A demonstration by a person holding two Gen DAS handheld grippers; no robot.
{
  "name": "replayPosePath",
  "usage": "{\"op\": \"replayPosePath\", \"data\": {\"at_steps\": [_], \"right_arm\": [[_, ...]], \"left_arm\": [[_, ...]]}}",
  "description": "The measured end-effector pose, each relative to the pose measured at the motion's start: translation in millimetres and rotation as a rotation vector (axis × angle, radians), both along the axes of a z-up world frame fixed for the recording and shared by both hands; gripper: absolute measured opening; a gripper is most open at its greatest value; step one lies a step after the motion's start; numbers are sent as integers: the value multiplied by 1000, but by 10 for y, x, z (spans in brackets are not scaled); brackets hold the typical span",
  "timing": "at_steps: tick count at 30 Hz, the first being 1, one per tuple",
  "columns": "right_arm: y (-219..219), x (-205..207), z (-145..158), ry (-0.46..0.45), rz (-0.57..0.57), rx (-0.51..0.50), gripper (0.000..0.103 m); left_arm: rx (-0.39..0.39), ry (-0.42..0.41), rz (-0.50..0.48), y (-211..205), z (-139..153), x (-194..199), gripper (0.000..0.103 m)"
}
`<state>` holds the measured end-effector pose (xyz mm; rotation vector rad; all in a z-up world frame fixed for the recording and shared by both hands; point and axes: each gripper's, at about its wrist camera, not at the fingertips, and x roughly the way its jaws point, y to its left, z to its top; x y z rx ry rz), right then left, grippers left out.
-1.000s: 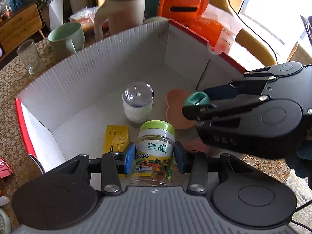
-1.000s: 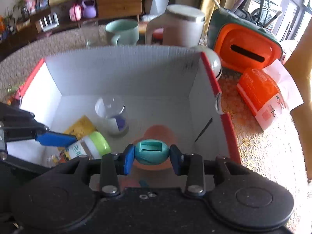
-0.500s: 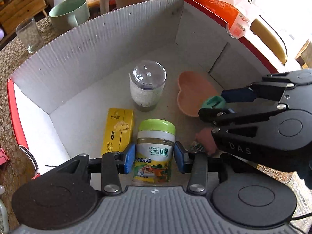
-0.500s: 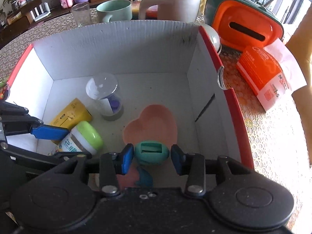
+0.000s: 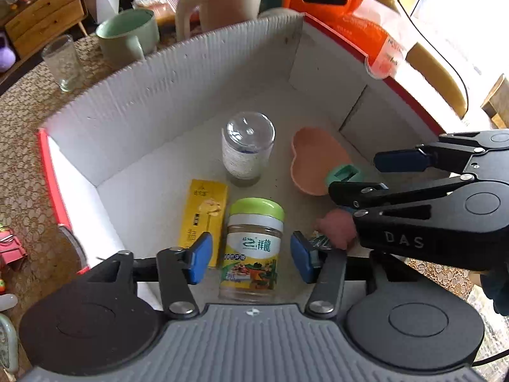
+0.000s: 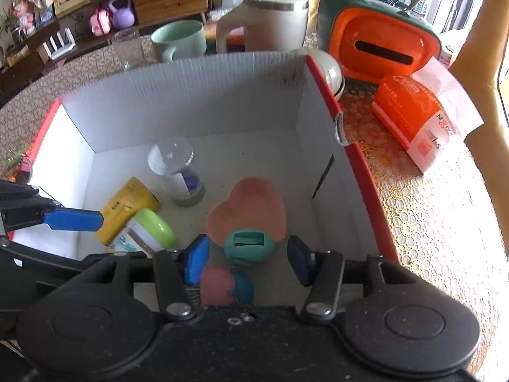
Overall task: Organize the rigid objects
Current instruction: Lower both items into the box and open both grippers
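Note:
A white cardboard box with red edges point(image 5: 191, 82) point(image 6: 197, 95) holds the objects. My left gripper point(image 5: 251, 253) is open, its blue pads clear of the green-lidded jar point(image 5: 254, 238) standing between them on the box floor. My right gripper point(image 6: 248, 258) is open around a teal egg-shaped piece point(image 6: 249, 245), which rests at the edge of a pink heart-shaped dish point(image 6: 248, 210). The right gripper also shows in the left wrist view point(image 5: 362, 175). A clear-lidded jar point(image 5: 248, 149) and a yellow packet point(image 5: 203, 213) are also in the box.
A pink and blue toy point(image 6: 226, 286) lies on the box floor below the teal piece. Behind the box stand a green mug point(image 6: 178, 41), a glass point(image 6: 127, 47), a beige jug point(image 6: 270, 22) and an orange container point(image 6: 381, 44). An orange packet point(image 6: 416, 117) lies to the right.
Both grippers lowered into the box and opened. The left one let go of the green-lidded jar and the right one let go of the teal piece, which both now rest inside.

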<state>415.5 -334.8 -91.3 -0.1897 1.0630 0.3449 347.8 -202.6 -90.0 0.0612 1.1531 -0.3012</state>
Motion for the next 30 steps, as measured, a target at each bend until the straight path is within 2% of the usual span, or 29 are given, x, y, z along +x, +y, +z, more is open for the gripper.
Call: {"op": "replayPosePath", "data": {"at_steps": [2,12,14,22,30], "right_arm": [[-1,-42,64,-15,0,6,57],[9,-290,340,-73,-6,29,61],[28,-351,401,-86,-7,38,65],[110,-647,659,-140,1,107,75],[221,-964,841,-193,6,176,81]], "left_arm": [[-21,-13,-1,44,62,-49,57],[-66,-102,-4,140,343,-294,58],[-75,-120,-3,191,409,-354,58],[-128,-195,30,510,655,-641,58],[-161,-283,52,828,862,-1019,58]]}}
